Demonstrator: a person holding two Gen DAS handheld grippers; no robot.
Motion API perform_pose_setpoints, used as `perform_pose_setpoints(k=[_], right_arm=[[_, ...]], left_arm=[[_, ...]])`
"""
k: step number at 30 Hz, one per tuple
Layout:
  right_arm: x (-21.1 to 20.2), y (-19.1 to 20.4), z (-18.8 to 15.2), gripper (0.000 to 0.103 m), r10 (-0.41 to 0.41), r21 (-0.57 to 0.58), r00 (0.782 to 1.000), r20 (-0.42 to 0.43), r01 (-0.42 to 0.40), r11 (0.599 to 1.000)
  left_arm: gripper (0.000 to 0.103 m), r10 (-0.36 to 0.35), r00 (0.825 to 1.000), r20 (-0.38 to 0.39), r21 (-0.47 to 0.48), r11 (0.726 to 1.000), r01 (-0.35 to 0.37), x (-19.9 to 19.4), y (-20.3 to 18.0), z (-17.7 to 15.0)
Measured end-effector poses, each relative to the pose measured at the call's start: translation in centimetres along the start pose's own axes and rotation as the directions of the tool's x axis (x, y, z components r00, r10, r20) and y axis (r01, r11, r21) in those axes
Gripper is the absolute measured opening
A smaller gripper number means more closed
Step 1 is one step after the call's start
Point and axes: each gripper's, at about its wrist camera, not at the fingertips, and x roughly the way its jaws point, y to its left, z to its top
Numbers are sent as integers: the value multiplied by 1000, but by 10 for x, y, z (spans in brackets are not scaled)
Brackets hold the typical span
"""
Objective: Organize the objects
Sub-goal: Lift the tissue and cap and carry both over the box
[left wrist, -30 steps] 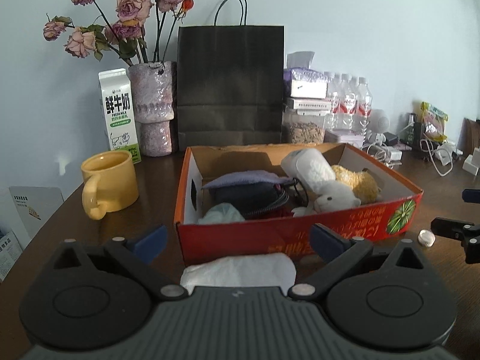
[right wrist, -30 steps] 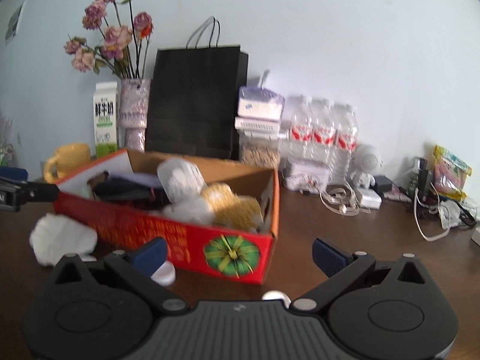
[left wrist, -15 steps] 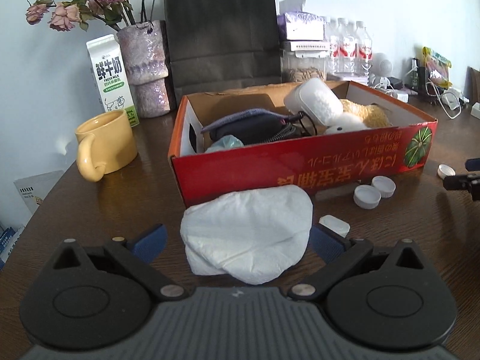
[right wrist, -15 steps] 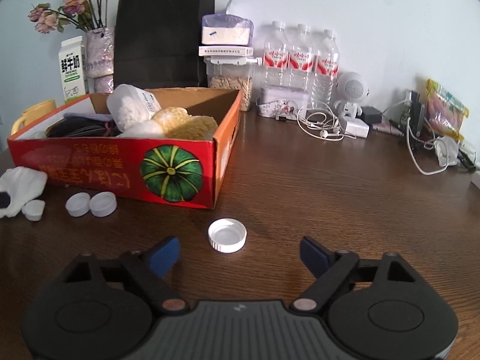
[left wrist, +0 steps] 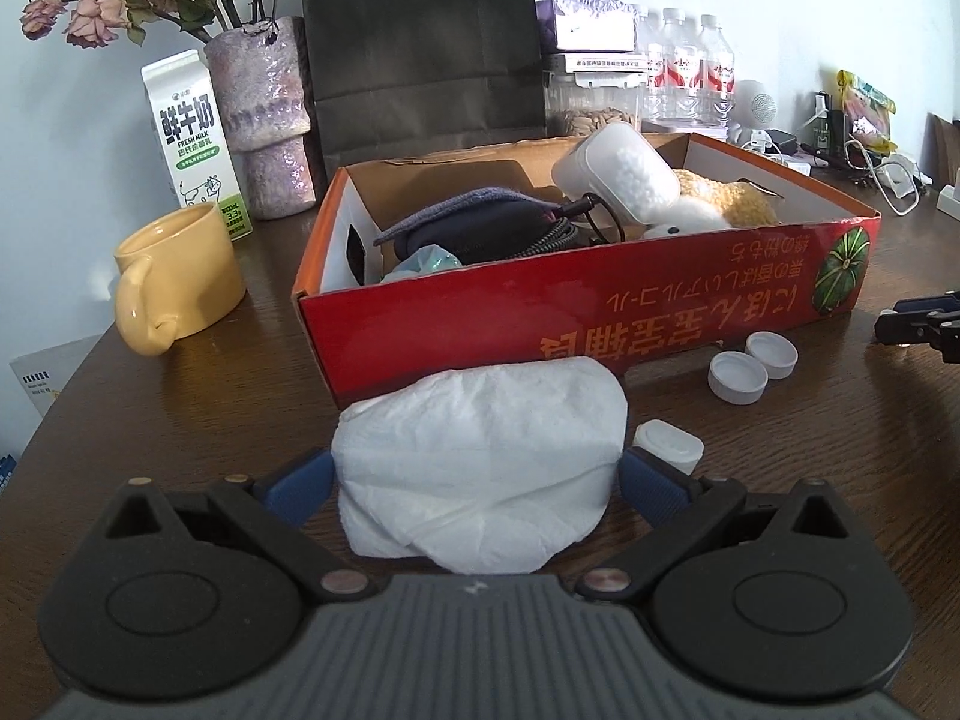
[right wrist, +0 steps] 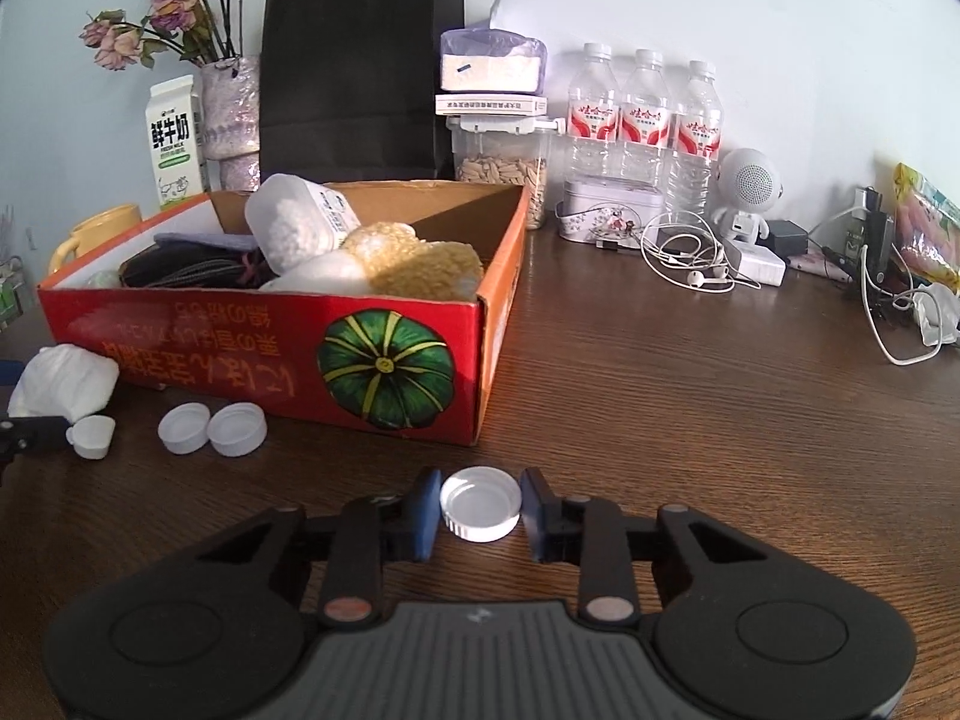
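A crumpled white cloth [left wrist: 480, 468] lies on the wooden table in front of the red cardboard box [left wrist: 540, 324]. My left gripper [left wrist: 477, 480] is open, its blue pads on either side of the cloth. In the right wrist view a white bottle cap [right wrist: 480, 507] sits on the table between the pads of my right gripper [right wrist: 480, 510]. Its jaws are closing, and both pads touch the cap's sides. Two more caps [right wrist: 183, 429] [right wrist: 237, 429] and a small white cup-like lid [right wrist: 93, 435] lie along the box front. The box holds a plush toy, a white jar and dark cloth items.
A yellow mug [left wrist: 174, 276], milk carton [left wrist: 192, 138], flower vase [left wrist: 264, 120] and black paper bag [left wrist: 420, 42] stand left and behind the box. Water bottles [right wrist: 648, 114], a tin, earphones [right wrist: 690, 258] and cables crowd the back right. Bare table [right wrist: 690, 408] lies right of the box.
The right jaws have closed from wide open onto the white cap. The left gripper came down and forward, so the white cloth now sits between its fingers.
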Motion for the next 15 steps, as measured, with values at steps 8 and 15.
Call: perform_pose_setpoints(k=[8, 15], right_arm=[[-5, 13, 0, 27, 5, -21, 1000, 27, -5, 1000], [-15, 24, -4, 27, 2, -30, 998, 63, 0, 1000]], left_arm=[[101, -27, 999, 18, -73, 997, 28, 2, 9, 1], [97, -5, 998, 67, -116, 993, 12, -11, 14, -3]])
